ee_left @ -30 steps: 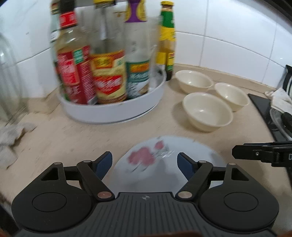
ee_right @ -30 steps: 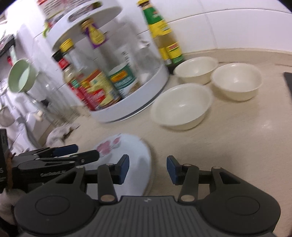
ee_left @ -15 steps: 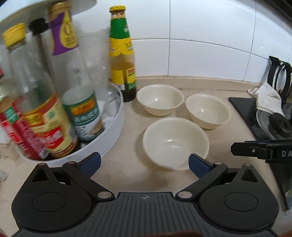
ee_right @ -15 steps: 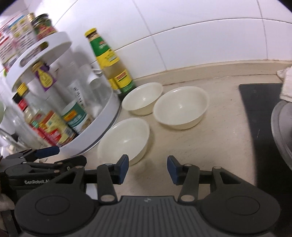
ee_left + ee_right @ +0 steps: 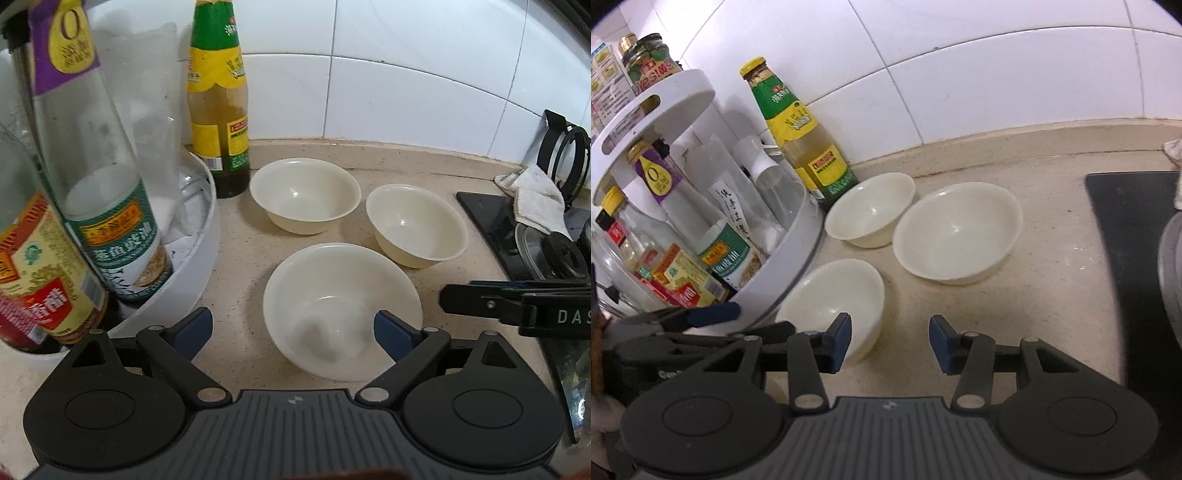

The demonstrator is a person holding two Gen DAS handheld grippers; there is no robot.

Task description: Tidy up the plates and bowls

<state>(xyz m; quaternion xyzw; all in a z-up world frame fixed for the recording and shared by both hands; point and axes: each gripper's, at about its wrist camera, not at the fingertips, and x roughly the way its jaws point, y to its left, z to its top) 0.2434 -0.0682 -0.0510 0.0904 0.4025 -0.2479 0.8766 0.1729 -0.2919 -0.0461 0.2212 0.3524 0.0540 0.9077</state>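
Three plain cream bowls, glossy and empty, sit in a loose triangle on the speckled beige worktop [image 5: 240, 258]; the near bowl [image 5: 341, 310] is the closest to both cameras, the far-left bowl [image 5: 304, 195] stands just in front of a green-and-yellow-labelled sauce bottle [image 5: 218, 110], and the far-right bowl [image 5: 415, 225] lies just beside it, close but apart in the left view.

To the left a white round turntable rack [image 5: 207, 236] holds several condiment bottles in its lower tier, among them a clear bottle with a green label [image 5: 118, 236] and one with a red-and-yellow label [image 5: 40, 280]; in the right view its upper tier [image 5: 653, 107] carries a jar with a gold lid [image 5: 646, 62]; the sauce bottle stands on the worktop outside the rack, against the white tiled wall.

The left gripper [image 5: 293, 328] has its jaws spread wide, having just narrowed a little from their widest; the near bowl lies ahead of them and partly between the blue pads, its right rim just beside the right pad, and no pad presses on it; the right gripper [image 5: 890, 339] has its jaws partly apart and holds nothing; bare worktop shows between them, with the near bowl just behind its left pad.

Far right, a black hob [image 5: 495, 221] bears a crumpled white cloth [image 5: 535, 203].
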